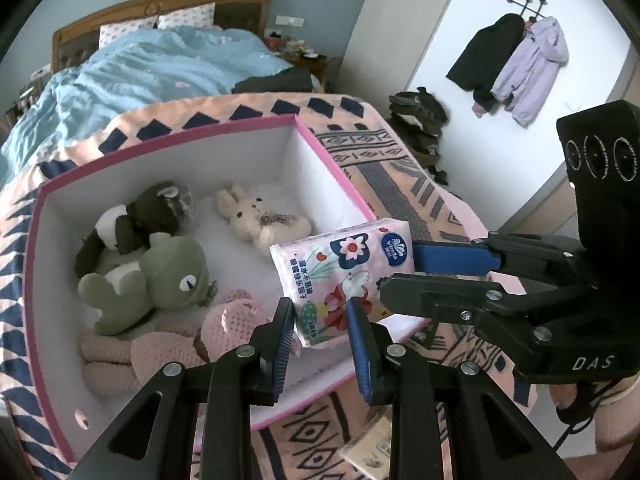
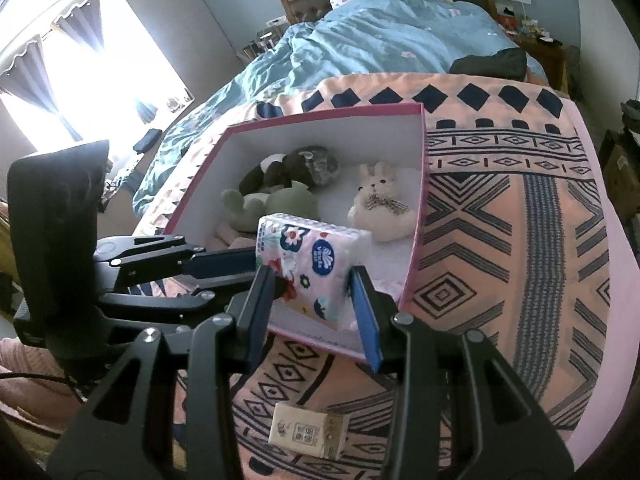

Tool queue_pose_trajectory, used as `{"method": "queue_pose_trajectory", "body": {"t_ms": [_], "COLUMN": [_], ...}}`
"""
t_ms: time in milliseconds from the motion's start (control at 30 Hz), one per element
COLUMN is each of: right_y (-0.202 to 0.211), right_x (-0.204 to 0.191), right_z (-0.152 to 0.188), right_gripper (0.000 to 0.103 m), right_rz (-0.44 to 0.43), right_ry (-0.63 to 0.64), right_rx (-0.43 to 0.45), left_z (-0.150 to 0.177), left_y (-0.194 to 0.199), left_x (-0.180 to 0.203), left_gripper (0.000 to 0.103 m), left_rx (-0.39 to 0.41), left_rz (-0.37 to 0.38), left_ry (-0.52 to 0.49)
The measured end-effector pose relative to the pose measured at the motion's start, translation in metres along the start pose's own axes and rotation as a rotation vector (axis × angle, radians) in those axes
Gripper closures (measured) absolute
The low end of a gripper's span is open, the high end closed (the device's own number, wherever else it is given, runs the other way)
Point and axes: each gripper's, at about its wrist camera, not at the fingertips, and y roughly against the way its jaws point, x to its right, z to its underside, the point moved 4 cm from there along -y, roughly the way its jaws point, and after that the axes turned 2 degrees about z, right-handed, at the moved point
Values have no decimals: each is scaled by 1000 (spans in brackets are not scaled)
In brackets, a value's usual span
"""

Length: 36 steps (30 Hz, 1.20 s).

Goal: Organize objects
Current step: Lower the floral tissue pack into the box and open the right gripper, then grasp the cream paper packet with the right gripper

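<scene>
A pink flowered tissue pack [image 1: 344, 264] [image 2: 312, 256] hangs above the near corner of a pink-rimmed white box [image 1: 168, 136] [image 2: 320, 114]. My left gripper [image 1: 320, 308] [image 2: 248, 276] is shut on the pack's lower end. My right gripper [image 2: 311, 280] [image 1: 400, 270] is shut on its other side. In the box lie a green frog plush [image 1: 168, 276], a brown and white plush [image 1: 136, 224], a cream rabbit [image 1: 248, 216] [image 2: 380, 200] and a pink knitted doll [image 1: 200, 332].
The box sits on a peach patterned blanket [image 2: 500, 240] at the foot of a bed with a blue duvet [image 2: 380, 40]. A small beige packet [image 2: 308, 436] lies on the blanket in front of the box. Coats [image 1: 520, 64] hang on the wall above a clothes pile [image 1: 420, 120].
</scene>
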Motion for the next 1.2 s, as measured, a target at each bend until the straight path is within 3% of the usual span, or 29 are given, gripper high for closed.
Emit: {"method": "queue_pose_trajectory", "body": {"t_ms": [367, 633, 767, 967, 1200], "right_y": [-32, -37, -35, -30, -9], "right_x": [17, 16, 18, 16, 15], "right_z": [-4, -8, -4, 8, 26], "right_gripper": [60, 59, 58, 58, 58], "right_rz": [49, 107, 104, 75, 2], "right_ry": [-12, 13, 6, -4, -44], "right_rx": [-79, -54, -53, -57, -37], "left_z": [-3, -1, 2, 9, 24], "left_y": [-35, -50, -45, -27, 14], "left_x": [-16, -27, -26, -20, -9], "left_gripper": [76, 76, 73, 57, 52], "left_rx": [-75, -105, -85, -24, 54], "left_rz": [-6, -37, -44, -59, -3], "left_ry": [51, 100, 89, 62, 20]}}
